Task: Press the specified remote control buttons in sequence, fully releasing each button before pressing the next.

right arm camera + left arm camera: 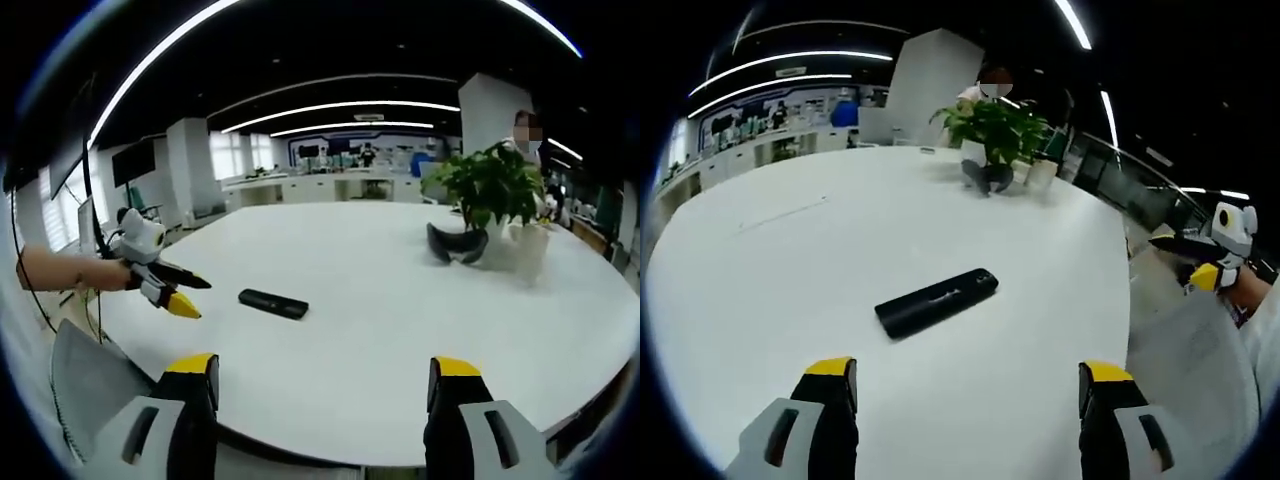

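A black remote control (936, 302) lies flat on the white table (790, 260), a little ahead of my left gripper (968, 375). That gripper's yellow-tipped jaws stand wide apart, open and empty. Off the table's right edge hovers my right gripper (1181, 260), held by a hand. In the right gripper view the remote (273, 303) lies near the table's (400, 330) left edge, further off. My right gripper (325, 375) is open with nothing in it. The left gripper (203, 300) points at the remote from the left, just short of it.
A potted plant (995, 130) (490, 185) stands at the far side with a dark curved object (987, 178) (455, 243) in front of it and a person behind. Grey chairs (90, 390) (1190, 360) stand by the table's edge.
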The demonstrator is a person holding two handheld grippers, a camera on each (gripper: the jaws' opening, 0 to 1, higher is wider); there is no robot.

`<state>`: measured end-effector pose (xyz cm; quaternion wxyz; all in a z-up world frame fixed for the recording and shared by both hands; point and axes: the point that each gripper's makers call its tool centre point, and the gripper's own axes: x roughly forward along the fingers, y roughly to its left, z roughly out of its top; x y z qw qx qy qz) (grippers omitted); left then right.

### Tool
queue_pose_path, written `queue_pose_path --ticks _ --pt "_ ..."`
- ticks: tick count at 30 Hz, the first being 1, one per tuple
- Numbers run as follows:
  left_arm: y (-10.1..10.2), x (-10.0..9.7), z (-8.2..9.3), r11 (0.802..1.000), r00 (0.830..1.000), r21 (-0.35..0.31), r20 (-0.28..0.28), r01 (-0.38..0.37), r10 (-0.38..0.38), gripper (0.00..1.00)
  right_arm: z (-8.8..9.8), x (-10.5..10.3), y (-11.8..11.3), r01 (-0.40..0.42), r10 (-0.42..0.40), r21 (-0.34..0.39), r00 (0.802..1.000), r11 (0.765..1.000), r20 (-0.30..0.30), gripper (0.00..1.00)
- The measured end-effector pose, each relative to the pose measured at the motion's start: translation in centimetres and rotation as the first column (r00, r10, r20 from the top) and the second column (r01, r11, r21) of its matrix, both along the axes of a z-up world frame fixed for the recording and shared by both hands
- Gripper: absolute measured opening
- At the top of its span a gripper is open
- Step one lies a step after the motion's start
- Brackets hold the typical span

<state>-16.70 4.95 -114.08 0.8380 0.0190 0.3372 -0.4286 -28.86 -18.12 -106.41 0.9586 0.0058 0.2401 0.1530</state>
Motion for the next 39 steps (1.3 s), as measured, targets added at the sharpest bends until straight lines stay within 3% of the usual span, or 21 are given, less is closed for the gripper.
queue_pose_path --ticks 14,22,25,29,30,31,34,39 --pt "-1.3 2.8 -1.2 0.990 0.992 0.059 -0.001 0.125 -0.125 0.90 -0.1 0.4 -0.6 0.003 -0.003 -0.008 1.000 1.000 -0.016 0.85" --pt "-2.0 3.8 -2.3 0.953 0.967 0.174 0.007 0.249 -0.254 0.88 -0.2 1.0 -0.4 -0.008 0.008 -0.015 1.000 1.000 -0.025 0.83" --pt "-1.8 4.2 -3.0 0.911 0.946 0.273 0.009 0.309 -0.323 0.87 -0.2 1.1 -0.4 -0.013 0.012 -0.019 1.000 1.000 -0.029 0.83" --pt "-1.7 4.4 -4.0 0.834 0.901 0.381 0.003 0.399 -0.433 0.84 -0.3 1.4 -0.4 -0.011 0.011 -0.019 0.999 1.000 -0.033 0.82" --pt "-1.9 4.4 -4.0 0.828 0.896 0.383 0.000 0.410 -0.444 0.83 -0.3 1.4 -0.4 -0.011 0.010 -0.019 0.999 1.000 -0.033 0.82" --pt "-2.3 4.5 -4.0 0.838 0.900 0.361 -0.007 0.409 -0.436 0.82 -0.3 1.5 -0.4 -0.011 0.010 -0.018 0.999 1.000 -0.032 0.82" --pt "-2.7 4.8 -4.0 0.827 0.890 0.360 -0.022 0.431 -0.455 0.80 -0.4 1.7 -0.5 -0.010 0.010 -0.018 0.999 1.000 -0.034 0.82" --pt "-2.8 5.2 -4.5 0.749 0.835 0.412 -0.058 0.519 -0.547 0.79 -0.6 1.8 -0.7 -0.009 0.008 -0.017 0.999 1.000 -0.040 0.80"
